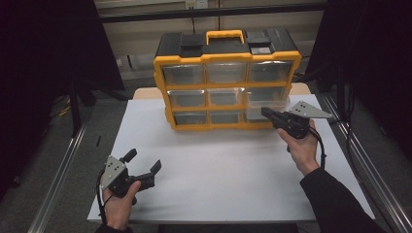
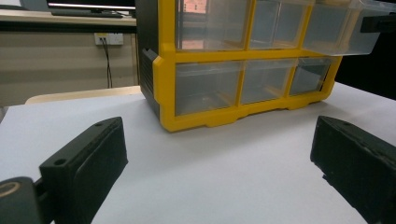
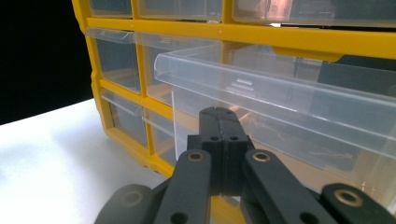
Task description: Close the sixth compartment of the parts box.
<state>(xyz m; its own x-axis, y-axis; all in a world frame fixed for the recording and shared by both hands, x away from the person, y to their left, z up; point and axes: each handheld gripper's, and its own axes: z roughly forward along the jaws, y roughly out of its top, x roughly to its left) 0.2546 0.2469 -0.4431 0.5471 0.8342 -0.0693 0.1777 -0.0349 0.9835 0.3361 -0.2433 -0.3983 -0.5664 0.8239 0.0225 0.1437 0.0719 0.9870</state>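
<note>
Standing at the tabletop's (image 1: pixel 218 165) far edge: yellow drawer cabinet (image 1: pixel 226 87), its middle-right clear drawer (image 3: pixel 280 93) pulled partly out. Right claw (image 1: pixel 266 113), jaws together, tips just under that drawer's front lip. Left claw (image 1: pixel 143 162), jaws wide apart, near front-left edge; bare white surface between.

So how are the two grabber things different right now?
The left gripper has its jaws spread wide; the right gripper has them pressed shut. The left gripper sits low near the front of the white table, far from the yellow drawer box; the right gripper is up against the box, its tip at the clear drawer that is pulled out. Both are black, both are held in a hand, and neither holds anything.
</note>
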